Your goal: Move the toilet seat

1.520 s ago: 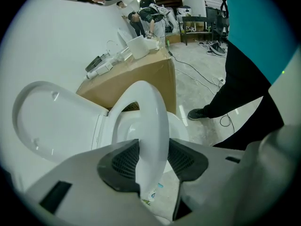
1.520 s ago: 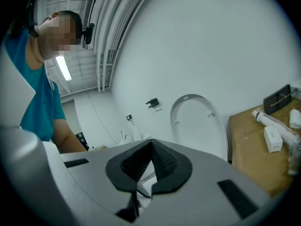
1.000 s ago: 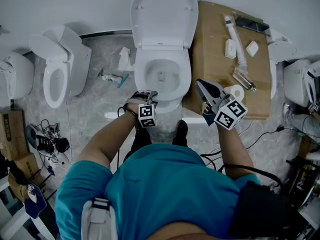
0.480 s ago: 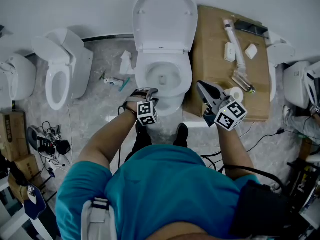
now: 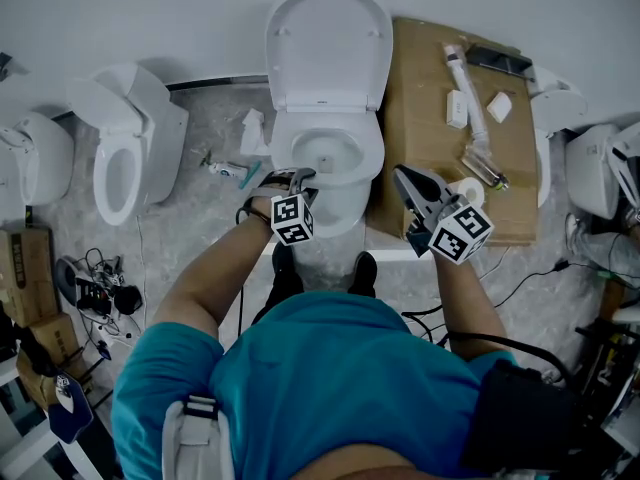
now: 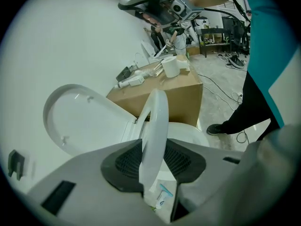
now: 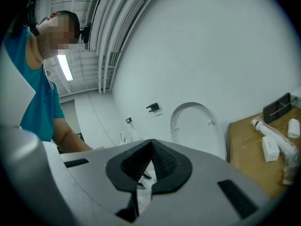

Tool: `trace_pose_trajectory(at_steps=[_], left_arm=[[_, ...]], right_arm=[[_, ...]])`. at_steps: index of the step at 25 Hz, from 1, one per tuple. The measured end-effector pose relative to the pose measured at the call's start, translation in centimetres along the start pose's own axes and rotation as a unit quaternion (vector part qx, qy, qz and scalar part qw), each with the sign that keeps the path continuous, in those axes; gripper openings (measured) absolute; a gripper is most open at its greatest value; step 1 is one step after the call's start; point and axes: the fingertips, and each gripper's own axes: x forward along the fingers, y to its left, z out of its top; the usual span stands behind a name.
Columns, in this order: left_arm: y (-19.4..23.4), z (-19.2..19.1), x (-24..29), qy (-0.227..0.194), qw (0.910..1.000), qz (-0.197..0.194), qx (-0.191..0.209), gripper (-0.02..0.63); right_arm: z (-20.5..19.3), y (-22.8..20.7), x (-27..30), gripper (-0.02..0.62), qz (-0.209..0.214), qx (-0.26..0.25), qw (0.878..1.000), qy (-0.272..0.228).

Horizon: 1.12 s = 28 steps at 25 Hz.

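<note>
Left gripper (image 5: 298,179) nearer: jaws closing on toilet seat (image 6: 155,126) front rim, probably gripping. Seat edge-on, hinge beyond. Right gripper (image 5: 405,178) jaws together, empty.

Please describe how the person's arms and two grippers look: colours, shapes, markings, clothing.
The left gripper and the right gripper each have a grey body, black ribbed pads on the jaws and a white cube with black square markers. A dark cable hangs from the left one. The person wears a teal short-sleeved shirt. The left jaws are closing with the toilet seat between them.
</note>
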Motion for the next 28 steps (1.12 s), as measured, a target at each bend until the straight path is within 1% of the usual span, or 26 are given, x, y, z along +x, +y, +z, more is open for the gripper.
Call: trace_pose_trajectory(at_steps=[15,28], left_arm=[[4.9,1.5,-0.6,-0.015,0.9988,0.037,-0.027,0.137],[9.3,2.2,-1.0,-0.026,0.9966,0.067,-0.04,0.126]], right_arm=[[0.0,-0.3,-0.5,-0.008,-0.002,0.001,1.0,-0.003],[-0.1,-0.4,-0.5,-0.008,-0.003,0.003,1.0,-0.002]])
